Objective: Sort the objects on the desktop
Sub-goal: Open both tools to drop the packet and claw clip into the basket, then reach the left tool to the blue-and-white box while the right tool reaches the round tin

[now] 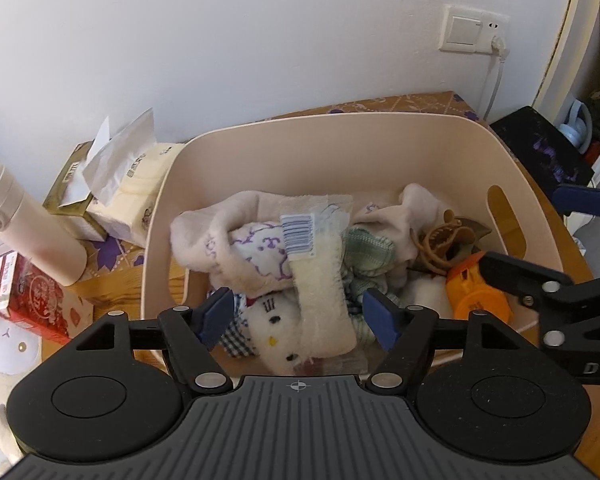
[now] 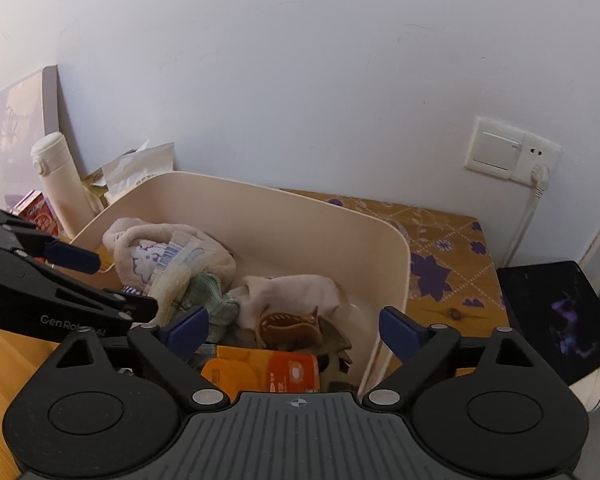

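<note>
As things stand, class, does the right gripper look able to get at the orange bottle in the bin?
Probably yes. The right gripper hangs open just above the orange bottle, which lies uncovered at the near end of the bin. The brown hair claw beside it might get nudged.

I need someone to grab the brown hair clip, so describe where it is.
Look in the beige bin on the desk by the wall. The hair clip lies at the bin's right end, on the cloths just beyond the orange bottle. It is the only brown toothed thing there; its neighbours are soft cloth or orange plastic.
</note>
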The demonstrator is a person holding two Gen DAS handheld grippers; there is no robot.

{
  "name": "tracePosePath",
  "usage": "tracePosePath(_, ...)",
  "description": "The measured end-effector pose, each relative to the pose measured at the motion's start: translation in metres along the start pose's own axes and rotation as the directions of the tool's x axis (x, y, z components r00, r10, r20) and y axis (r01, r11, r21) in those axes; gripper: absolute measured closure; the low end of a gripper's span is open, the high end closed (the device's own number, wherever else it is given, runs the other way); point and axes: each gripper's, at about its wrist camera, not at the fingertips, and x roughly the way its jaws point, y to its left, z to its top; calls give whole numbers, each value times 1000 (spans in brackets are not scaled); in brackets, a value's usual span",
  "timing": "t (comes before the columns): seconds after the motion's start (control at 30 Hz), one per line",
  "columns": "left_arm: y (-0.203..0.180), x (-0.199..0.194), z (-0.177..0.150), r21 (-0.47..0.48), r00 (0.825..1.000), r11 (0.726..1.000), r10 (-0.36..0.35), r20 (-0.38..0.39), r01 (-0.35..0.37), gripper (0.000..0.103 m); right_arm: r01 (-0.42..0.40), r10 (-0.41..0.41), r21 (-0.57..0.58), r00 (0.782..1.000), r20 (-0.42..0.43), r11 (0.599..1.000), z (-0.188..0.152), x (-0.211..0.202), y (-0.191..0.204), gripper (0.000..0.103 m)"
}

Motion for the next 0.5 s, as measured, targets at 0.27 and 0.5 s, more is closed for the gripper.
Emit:
tracePosePath(0.27, 8, -24, -12, -10, 999, 1000, 20, 49, -19, 30, 25, -25, -2, 999, 21, 1000, -5, -21, 6, 0)
tracePosePath(0.5, 19, -42, -27, -11, 997, 1000, 27, 70, -26, 30, 35, -36, 6, 998, 56, 999, -14, -43, 13, 0)
